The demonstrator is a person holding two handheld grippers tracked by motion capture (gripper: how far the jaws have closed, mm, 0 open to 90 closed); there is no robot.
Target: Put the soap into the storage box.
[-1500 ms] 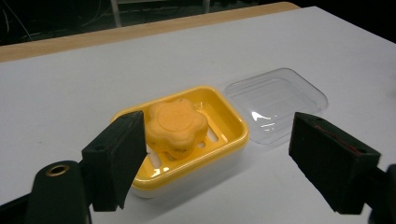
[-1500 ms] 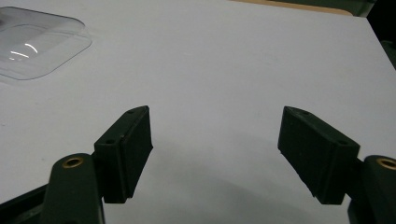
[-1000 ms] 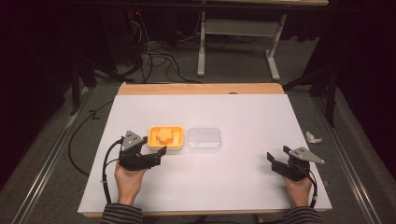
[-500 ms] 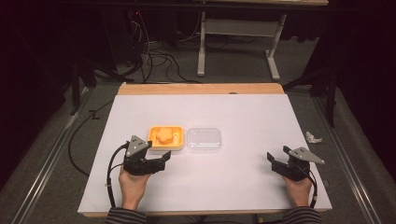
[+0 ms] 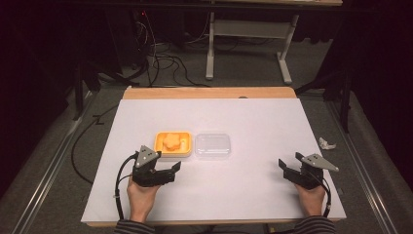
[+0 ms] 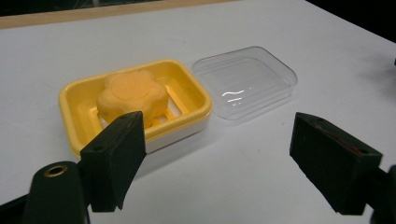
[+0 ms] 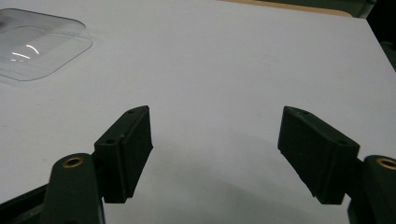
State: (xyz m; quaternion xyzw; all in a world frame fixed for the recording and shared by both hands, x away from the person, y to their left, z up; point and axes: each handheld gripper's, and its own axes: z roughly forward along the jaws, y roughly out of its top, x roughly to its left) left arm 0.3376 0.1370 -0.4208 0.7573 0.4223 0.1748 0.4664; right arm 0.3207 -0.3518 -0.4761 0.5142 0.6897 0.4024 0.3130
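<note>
The desk [image 5: 253, 122] has a flat white top with a strip of wood along its far edge. The room around it is dark, with a grey floor, black cables [image 5: 160, 63] and a pale metal frame [image 5: 243, 44] behind. A yellow soap dish [image 5: 172, 145] sits on the white top, holding an orange soap [image 6: 132, 95], and a clear lid [image 5: 213, 145] lies just beside it. The left claw [image 5: 175, 170] is wide open near the dish. The right claw [image 5: 284, 168] is wide open too, well apart from it. A bit of crumpled paper [image 5: 327, 144] lies off the desk's right edge.

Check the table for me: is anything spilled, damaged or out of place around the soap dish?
Nothing spilled or broken. The soap sits in the yellow soap dish, and the clear lid lies off it, flat alongside. One oddity: a small crumpled white scrap lies off the white table's right edge.
</note>
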